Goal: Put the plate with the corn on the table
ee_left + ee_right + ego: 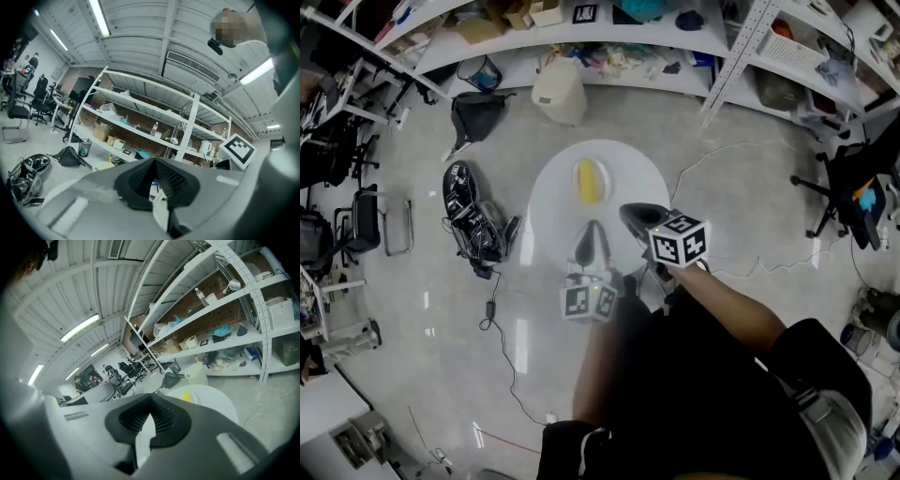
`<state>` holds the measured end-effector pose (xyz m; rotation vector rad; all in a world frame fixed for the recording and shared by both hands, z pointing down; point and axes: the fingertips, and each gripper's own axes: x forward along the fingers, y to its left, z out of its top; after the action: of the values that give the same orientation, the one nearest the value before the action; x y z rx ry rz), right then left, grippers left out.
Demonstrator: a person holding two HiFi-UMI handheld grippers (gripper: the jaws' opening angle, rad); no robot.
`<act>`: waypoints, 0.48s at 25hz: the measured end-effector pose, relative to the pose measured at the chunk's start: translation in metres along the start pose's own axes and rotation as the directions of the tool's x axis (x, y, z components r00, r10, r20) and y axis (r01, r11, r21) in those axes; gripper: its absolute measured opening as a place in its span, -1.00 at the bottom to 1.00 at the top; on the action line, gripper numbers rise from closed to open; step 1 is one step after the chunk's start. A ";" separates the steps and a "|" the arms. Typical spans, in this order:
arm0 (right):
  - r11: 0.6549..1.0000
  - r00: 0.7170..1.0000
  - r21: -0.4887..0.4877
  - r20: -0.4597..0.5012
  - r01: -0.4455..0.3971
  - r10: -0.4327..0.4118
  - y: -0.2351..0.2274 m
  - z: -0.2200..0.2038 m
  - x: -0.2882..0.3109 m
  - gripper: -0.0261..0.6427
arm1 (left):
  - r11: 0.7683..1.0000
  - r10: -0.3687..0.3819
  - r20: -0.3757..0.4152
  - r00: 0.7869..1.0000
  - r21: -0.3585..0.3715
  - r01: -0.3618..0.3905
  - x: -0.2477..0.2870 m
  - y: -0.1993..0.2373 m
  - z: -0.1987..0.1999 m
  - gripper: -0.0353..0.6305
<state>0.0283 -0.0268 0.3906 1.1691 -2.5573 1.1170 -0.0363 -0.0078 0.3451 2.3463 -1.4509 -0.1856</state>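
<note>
Sitting well inside the table (546, 217) rim, the plate (591, 181) clears left gripper (592, 229) and right gripper (630, 212), fingers (165, 423) pressed together empty.

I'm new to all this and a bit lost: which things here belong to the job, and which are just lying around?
Part of the job: plate, corn on it, round white table, left gripper and right gripper, jaws shut and empty.

Just lying about: beige bin, black bag on the floor, shelves, office chair.

A beige bin (560, 91) stands below white shelving (609, 39), a black bag (476, 114) lying near it.
</note>
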 end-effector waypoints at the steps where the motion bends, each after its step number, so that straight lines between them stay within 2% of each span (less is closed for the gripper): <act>1: 1.000 1.000 -0.005 0.005 -0.005 0.005 0.004 0.000 -0.005 -0.89 | 1.000 -0.003 0.000 1.000 0.003 0.003 -0.004 -0.005 0.000 -0.88; 12: 0.997 0.997 -0.067 0.062 -0.043 0.047 0.032 0.012 -0.053 -0.89 | 1.000 -0.014 0.043 0.999 0.023 0.013 -0.033 -0.049 0.014 -0.88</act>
<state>0.0453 0.0116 0.3436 1.1551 -2.6592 1.0118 -0.0145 0.0377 0.3112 2.3850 -1.4647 -0.2253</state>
